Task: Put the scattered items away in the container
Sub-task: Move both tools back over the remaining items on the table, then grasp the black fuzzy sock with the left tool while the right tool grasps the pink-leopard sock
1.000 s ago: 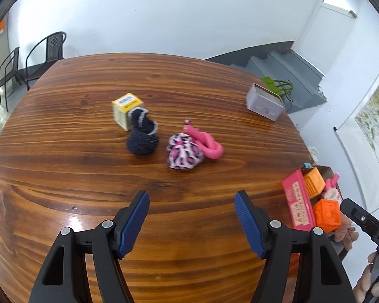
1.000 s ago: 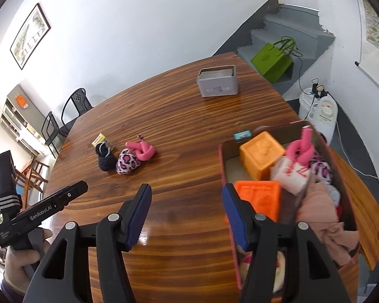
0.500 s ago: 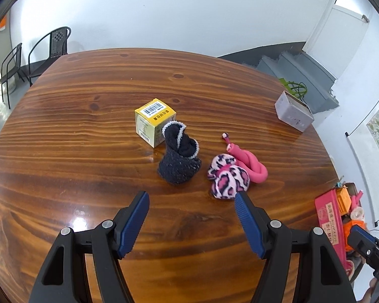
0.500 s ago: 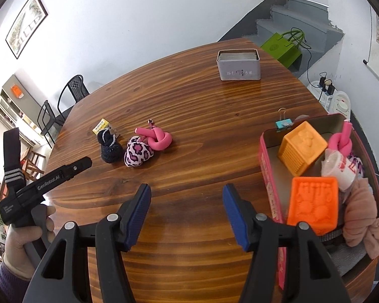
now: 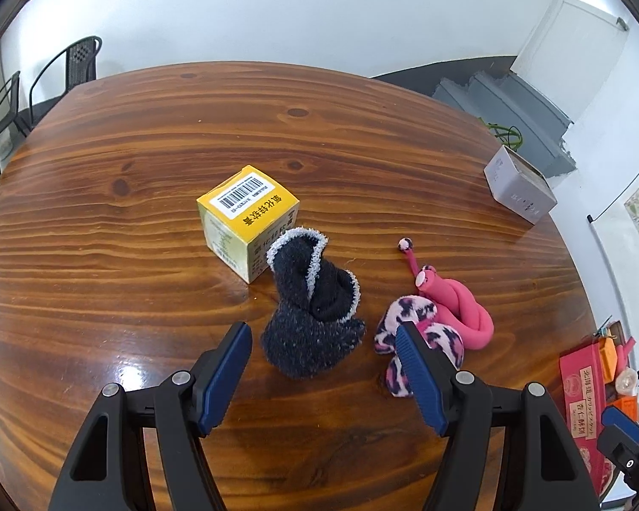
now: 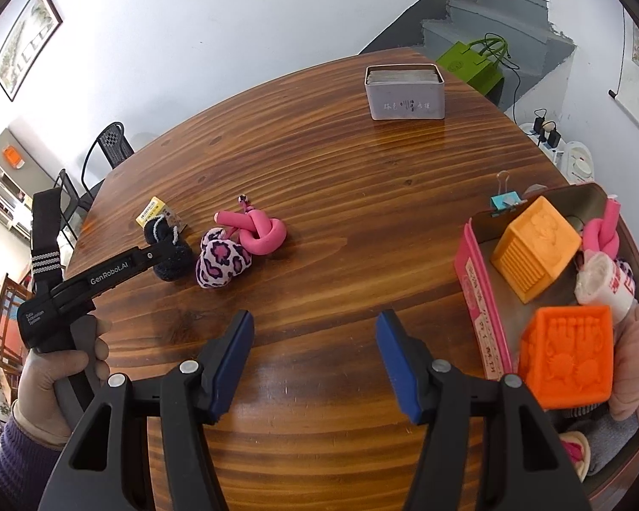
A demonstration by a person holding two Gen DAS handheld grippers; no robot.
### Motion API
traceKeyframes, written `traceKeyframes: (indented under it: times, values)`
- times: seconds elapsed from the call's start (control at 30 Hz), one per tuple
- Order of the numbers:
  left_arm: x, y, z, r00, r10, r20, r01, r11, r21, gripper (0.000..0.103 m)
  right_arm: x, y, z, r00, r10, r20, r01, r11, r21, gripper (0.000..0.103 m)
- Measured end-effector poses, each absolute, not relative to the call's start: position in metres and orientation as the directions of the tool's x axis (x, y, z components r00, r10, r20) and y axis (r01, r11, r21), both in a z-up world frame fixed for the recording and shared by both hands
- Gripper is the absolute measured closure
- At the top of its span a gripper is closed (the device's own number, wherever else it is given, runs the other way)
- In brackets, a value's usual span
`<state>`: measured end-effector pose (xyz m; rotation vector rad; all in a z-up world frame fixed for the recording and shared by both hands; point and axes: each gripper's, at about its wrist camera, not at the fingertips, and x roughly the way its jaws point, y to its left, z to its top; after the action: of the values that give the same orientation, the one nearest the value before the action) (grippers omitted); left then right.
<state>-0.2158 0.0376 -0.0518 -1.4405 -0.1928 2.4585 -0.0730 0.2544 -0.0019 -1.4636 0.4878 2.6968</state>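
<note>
Four loose items sit bunched on the wooden table (image 5: 106,213): a yellow carton (image 5: 247,219), a dark fuzzy sock (image 5: 311,311) against it, a leopard-print plush (image 5: 409,332), and a knotted pink foam roller (image 5: 460,306), all well apart from the pink container (image 6: 485,298) at the table's edge. Angled down over the sock, the left gripper (image 5: 323,366) stands open with nothing between its jaws, likely lined up to take it first. Near the container, the right gripper (image 6: 315,362) hangs open and empty over bare wood.

home interior, wooden dining table (image 6: 341,179), staircase (image 6: 490,21), framed picture (image 6: 25,40)
</note>
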Motion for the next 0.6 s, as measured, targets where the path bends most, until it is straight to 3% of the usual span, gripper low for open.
traceKeyframes:
  times: [0.37,0.4,0.47,0.6]
  values:
    - [-0.235,0.040,-0.071,-0.449,0.313,-0.837,-0.182,-0.949,-0.258,0.032,-0.098,0.242,-0.004,-0.555,-0.119,-0.823,-0.157,-0.957,0.244,0.039]
    - [-0.236,0.039,-0.072,-0.455,0.307,-0.836,-0.181,-0.951,-0.251,0.035,-0.101,0.241,-0.005,-0.556,-0.118,-0.823,-0.155,-0.958,0.242,0.039]
    - [-0.237,0.037,-0.075,-0.447,0.313,-0.838,-0.190,-0.949,-0.253,0.056,-0.105,0.238,-0.006,-0.557,-0.124,-0.821,-0.150,-0.957,0.247,0.039]
    - [-0.231,0.034,-0.070,-0.456,0.313,-0.833,-0.211,-0.947,-0.241,0.056,-0.117,0.226,-0.008,-0.560,-0.148,-0.815,-0.114,-0.961,0.253,0.039]
